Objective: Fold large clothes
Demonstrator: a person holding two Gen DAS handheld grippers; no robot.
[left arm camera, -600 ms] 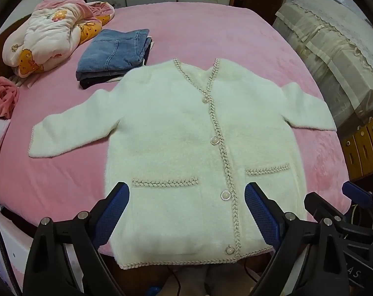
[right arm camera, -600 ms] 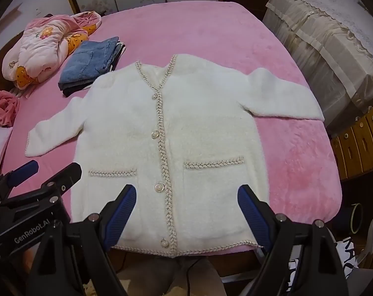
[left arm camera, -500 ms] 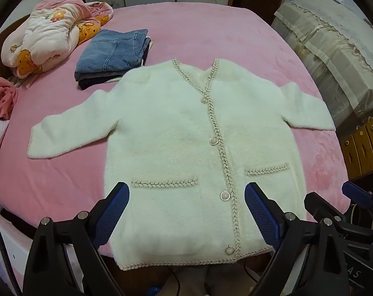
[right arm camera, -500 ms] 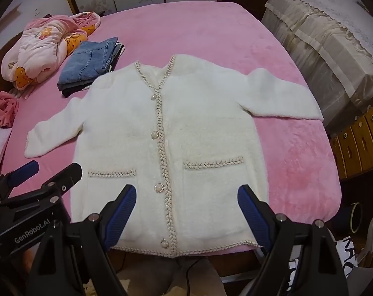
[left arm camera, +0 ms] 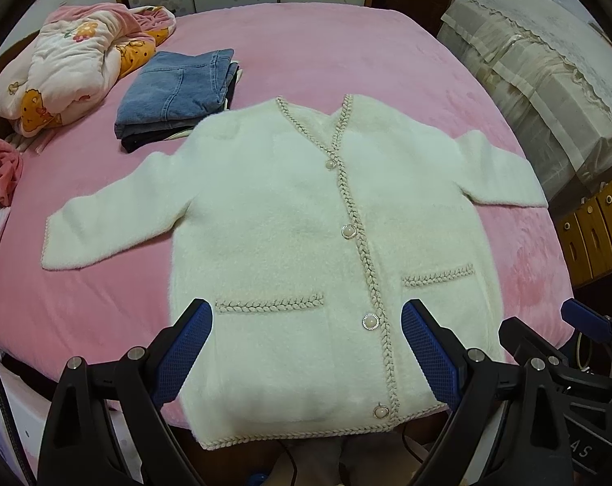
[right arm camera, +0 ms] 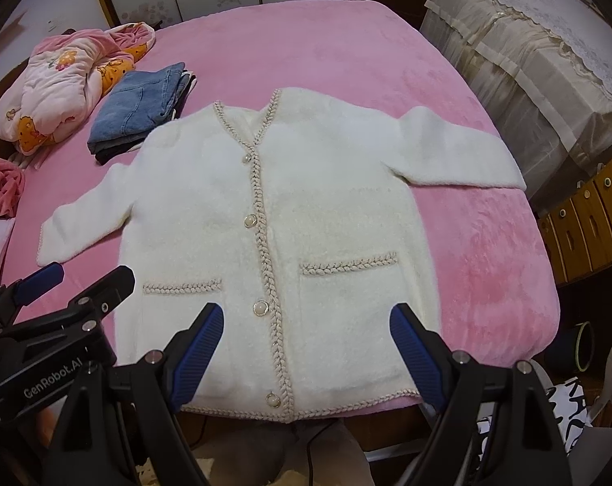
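Pink plush covers the bed [left arm camera: 346, 40], and the task looks barely begun. At about nine o'clock in the left wrist view a crumpled red cloth [left arm camera: 0, 174] lies at the bed's edge. Toward ten o'clock sits a bundled printed quilt [left arm camera: 71, 69], and at eleven a stack of folded jeans [left arm camera: 176, 97], which I take as finished work. Centre frame, the white cardigan [left arm camera: 289, 222] lies flat and face up, buttoned, both sleeves spread toward nine and three o'clock, hem hanging over the near edge at six. No fold is made yet; sleeves and body all remain.

Both tongs hang above the hem without touching it. The left tongs [left arm camera: 306, 348] are spread wide over the left pocket. The right tongs [right arm camera: 306, 344] are likewise spread, over the right pocket.
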